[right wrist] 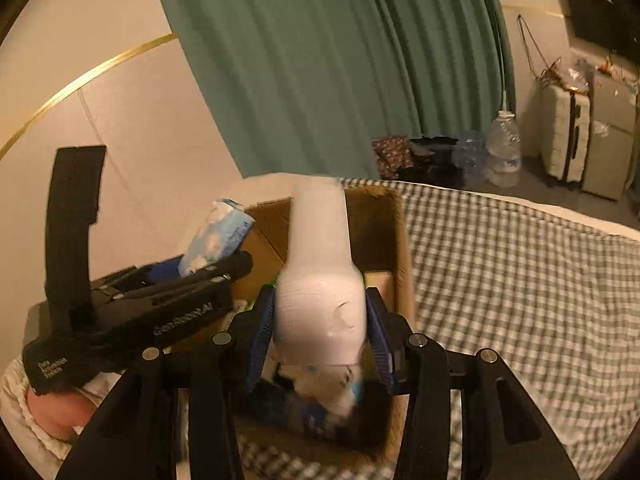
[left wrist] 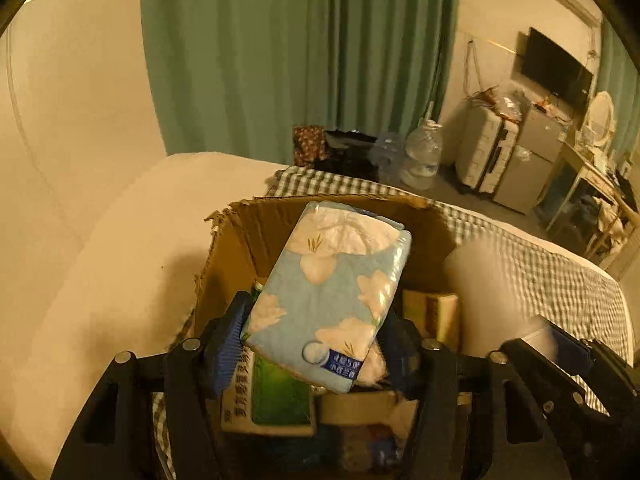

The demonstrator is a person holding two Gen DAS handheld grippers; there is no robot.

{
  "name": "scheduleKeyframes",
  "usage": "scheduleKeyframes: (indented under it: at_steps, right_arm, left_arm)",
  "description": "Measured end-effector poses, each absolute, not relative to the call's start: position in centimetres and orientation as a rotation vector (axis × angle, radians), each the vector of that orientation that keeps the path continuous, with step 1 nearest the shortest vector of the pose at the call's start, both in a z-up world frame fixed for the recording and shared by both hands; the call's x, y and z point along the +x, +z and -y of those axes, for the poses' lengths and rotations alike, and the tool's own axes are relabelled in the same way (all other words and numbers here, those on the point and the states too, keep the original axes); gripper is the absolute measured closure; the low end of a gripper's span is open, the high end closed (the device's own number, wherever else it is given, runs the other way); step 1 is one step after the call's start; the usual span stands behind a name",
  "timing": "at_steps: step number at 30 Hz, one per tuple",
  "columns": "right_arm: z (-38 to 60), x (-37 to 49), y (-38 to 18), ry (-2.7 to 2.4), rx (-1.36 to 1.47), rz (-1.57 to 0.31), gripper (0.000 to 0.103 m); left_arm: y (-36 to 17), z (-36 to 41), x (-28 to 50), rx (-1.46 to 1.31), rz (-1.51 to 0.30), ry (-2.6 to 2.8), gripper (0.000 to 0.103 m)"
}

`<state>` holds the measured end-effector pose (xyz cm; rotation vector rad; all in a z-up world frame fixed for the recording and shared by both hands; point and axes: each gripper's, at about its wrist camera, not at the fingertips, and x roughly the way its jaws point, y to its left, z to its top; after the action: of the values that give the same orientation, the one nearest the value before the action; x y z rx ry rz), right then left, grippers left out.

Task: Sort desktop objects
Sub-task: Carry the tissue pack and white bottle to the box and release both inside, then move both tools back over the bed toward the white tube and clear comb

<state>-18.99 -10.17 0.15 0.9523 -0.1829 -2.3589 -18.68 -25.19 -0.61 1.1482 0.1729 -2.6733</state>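
Observation:
A light blue tissue pack with white flowers (left wrist: pixel 332 292) hangs tilted over an open cardboard box (left wrist: pixel 236 236). My left gripper (left wrist: pixel 316 320) has its blue pads against both sides of the pack's lower half. That pack (right wrist: pixel 216 236) sticks up from the left gripper (right wrist: pixel 200 276) in the right wrist view. A white plastic bottle (right wrist: pixel 320 280), blurred, stands between the pads of my right gripper (right wrist: pixel 320 296) above the same box (right wrist: pixel 396 240), with a thin gap on each side. The left wrist view shows the bottle (left wrist: pixel 480 280) and right gripper (left wrist: pixel 560 344) at the right.
The box holds a green and white carton (left wrist: pixel 276 392) and yellowish packets (left wrist: pixel 436 316). It rests on a bed with a checked sheet (right wrist: pixel 520 280), next to a pale padded headboard (left wrist: pixel 120 260). Green curtain (right wrist: pixel 320 60), water jugs (right wrist: pixel 504 148) and a suitcase (right wrist: pixel 564 136) stand behind.

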Motion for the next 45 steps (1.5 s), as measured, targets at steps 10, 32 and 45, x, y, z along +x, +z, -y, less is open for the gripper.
scheduleKeyframes:
  at_steps: [10, 32, 45]
  right_arm:
    - [2.9, -18.6, 2.7, -2.555, 0.792, 0.206, 0.023]
    - [-14.1, -8.9, 9.0, -2.878, 0.578, 0.120, 0.023]
    - [-16.5, -15.8, -8.6, -2.526, 1.202, 0.021, 0.023]
  left_arm:
    - [-1.5, 25.0, -18.9, 1.160, -0.252, -2.594, 0.000]
    - [1.1, 1.5, -11.4, 1.213, -0.118, -2.876, 0.000]
    - [-9.9, -2.8, -15.6, 1.449, 0.065, -2.612, 0.000]
